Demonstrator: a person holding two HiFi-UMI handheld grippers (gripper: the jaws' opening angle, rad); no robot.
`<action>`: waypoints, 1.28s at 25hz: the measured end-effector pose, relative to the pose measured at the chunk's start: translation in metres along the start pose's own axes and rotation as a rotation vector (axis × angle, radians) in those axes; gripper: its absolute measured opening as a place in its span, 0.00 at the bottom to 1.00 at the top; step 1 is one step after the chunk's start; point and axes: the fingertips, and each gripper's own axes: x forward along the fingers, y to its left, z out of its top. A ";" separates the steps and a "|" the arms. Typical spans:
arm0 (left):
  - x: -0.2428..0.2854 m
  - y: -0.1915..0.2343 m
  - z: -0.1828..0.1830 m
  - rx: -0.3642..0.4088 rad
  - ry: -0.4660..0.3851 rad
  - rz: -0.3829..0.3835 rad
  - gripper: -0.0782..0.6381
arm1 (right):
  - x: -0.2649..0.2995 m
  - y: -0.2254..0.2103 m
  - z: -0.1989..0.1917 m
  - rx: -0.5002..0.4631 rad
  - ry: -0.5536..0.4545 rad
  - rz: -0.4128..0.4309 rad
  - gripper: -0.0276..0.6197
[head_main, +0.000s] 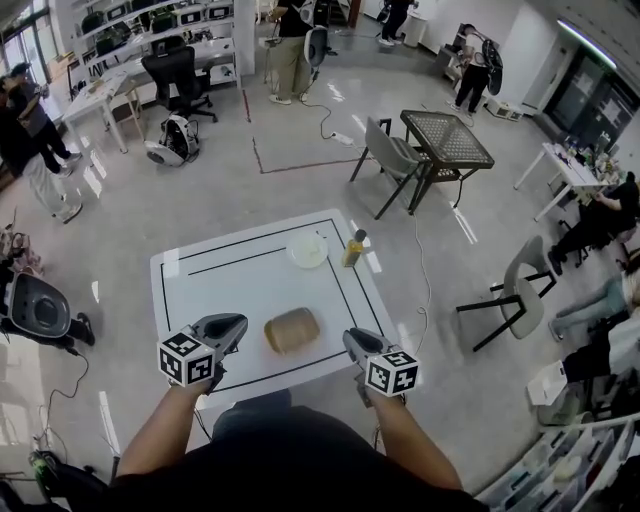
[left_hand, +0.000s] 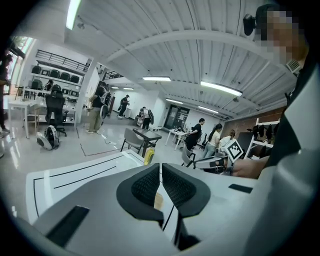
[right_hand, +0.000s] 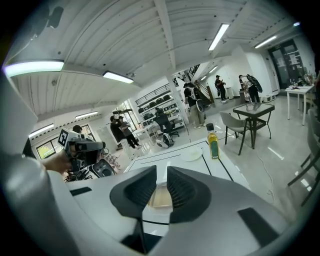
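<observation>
A brown loaf-like block (head_main: 292, 330) lies near the front of a white table (head_main: 215, 290) marked with a black outline. My left gripper (head_main: 234, 327) hovers just left of the block, its jaws almost touching with nothing between them (left_hand: 160, 172). The right gripper (head_main: 352, 341) is just right of the block, jaws a narrow way apart and empty (right_hand: 161, 177). Through each pair of jaws I see a strip of the block (left_hand: 158, 201) (right_hand: 161, 198). A white plate (head_main: 307, 250) and a yellow oil bottle (head_main: 353, 248) stand at the table's far side.
A dark mesh table (head_main: 447, 139) with a grey chair (head_main: 393, 156) stands beyond the white table. Another grey chair (head_main: 524, 292) is at the right. People stand and sit around the room. A cable (head_main: 425, 275) runs along the floor at the right.
</observation>
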 end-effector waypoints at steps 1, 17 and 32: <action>0.003 0.002 0.000 -0.001 0.003 -0.004 0.16 | 0.003 -0.002 0.000 0.005 -0.001 0.004 0.17; 0.036 0.044 -0.015 -0.040 0.072 -0.026 0.16 | 0.061 -0.033 -0.035 0.105 0.082 0.008 0.18; 0.048 0.080 -0.037 -0.077 0.135 -0.002 0.16 | 0.108 -0.051 -0.086 0.158 0.194 0.030 0.23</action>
